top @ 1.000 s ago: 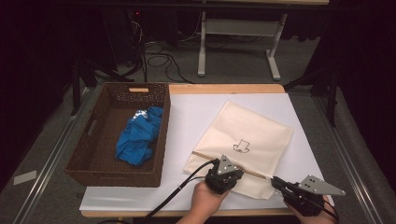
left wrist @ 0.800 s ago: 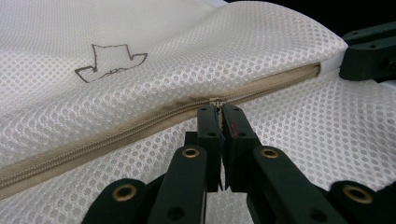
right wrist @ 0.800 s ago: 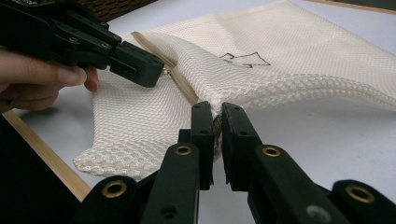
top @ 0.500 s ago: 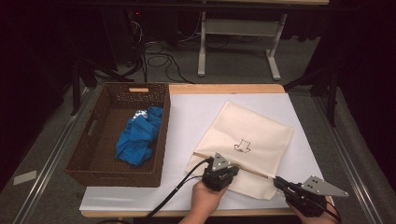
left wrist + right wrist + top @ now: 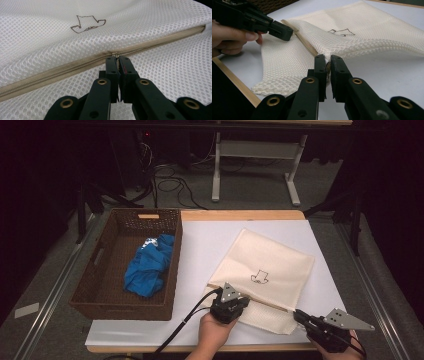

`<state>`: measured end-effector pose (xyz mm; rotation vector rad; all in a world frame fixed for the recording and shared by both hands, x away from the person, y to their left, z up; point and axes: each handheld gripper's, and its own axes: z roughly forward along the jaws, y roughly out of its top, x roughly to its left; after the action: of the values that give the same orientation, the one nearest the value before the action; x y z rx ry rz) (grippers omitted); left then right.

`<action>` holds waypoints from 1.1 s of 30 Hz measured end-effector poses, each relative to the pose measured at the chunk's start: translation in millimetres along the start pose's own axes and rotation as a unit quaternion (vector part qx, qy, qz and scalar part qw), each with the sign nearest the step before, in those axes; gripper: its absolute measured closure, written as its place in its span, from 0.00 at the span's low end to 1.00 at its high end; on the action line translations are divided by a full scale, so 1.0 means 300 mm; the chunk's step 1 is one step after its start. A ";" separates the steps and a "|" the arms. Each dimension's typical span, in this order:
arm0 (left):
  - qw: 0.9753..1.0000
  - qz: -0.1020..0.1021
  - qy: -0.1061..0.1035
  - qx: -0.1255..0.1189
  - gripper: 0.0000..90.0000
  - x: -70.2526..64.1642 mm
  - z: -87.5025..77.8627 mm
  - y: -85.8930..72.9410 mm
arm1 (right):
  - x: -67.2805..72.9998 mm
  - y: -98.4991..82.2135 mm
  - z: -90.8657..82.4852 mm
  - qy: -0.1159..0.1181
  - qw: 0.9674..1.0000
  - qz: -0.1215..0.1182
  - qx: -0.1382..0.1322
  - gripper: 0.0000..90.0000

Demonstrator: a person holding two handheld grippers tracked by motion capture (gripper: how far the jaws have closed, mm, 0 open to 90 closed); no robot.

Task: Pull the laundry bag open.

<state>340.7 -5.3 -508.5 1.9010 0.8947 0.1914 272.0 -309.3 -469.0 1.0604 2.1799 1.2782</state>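
The mesh bag [image 5: 267, 275] is cream, honeycomb-woven and roughly square, lying flat on the white table [image 5: 200, 245] to the right of the basket [image 5: 100, 295]. A tan zipper [image 5: 62, 70] runs across its near part, and a small brown outline drawing [image 5: 87, 23] sits on the panel beyond the zipper.

At the bag's near right corner, the right gripper [image 5: 328, 61] is held low and almost level, its 2 black jaws clamped on the zipper's end, where the mesh bunches. At the bag's near left, the left gripper [image 5: 117, 58] points down onto the zipper, jaws pressed together on the small metal pull [image 5: 115, 53]; the hand [image 5: 212, 332] wraps its body from below.

Left of the bag, the basket is dark brown wicker, rectangular, with a crumpled blue cloth [image 5: 147, 265] inside.
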 end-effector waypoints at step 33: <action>0.998 -0.044 0.040 0.010 0.97 0.082 -0.034 -0.013 | -0.030 -0.002 -0.012 0.000 1.000 0.029 -0.008 0.95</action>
<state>351.3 18.9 -512.6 1.8781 1.0359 0.2067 275.0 -318.4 -467.9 1.1244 2.1497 1.3196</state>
